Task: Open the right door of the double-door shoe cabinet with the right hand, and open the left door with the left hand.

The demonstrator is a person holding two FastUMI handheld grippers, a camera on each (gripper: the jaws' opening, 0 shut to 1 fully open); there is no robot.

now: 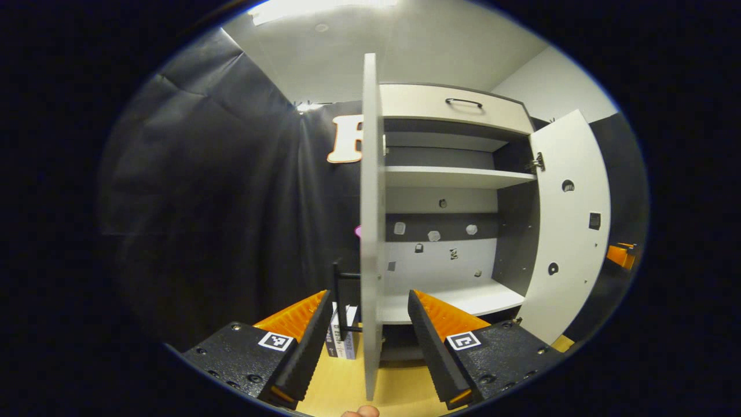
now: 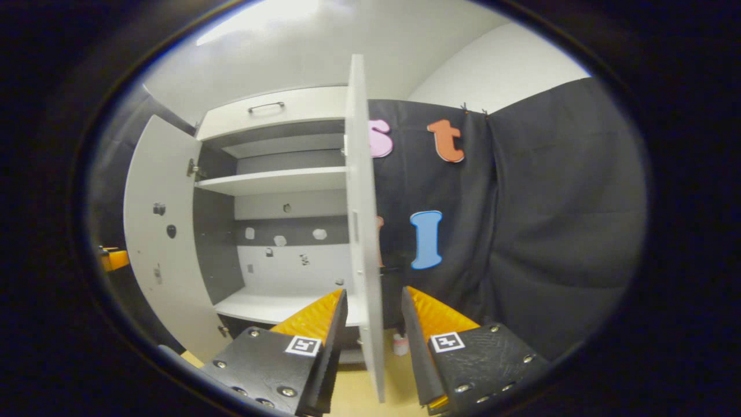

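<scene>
Recording booth, black cloth wall [image 1: 231, 191], shoe cabinet [image 1: 451, 174]

small boxes [image 1: 343, 340] stand on the wooden floor [image 1: 341, 388].

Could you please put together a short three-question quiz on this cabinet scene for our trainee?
1. True or false: both cabinet doors stand open.
2. In the left gripper view, what lies between the left gripper's fingers? A) the drawer handle B) the left door's edge C) a shelf
3. Fill in: the shelves inside the cabinet hold ____ shoes.

Key: 1 true: the right door is edge-on too. 2 B. 3 no.
</scene>
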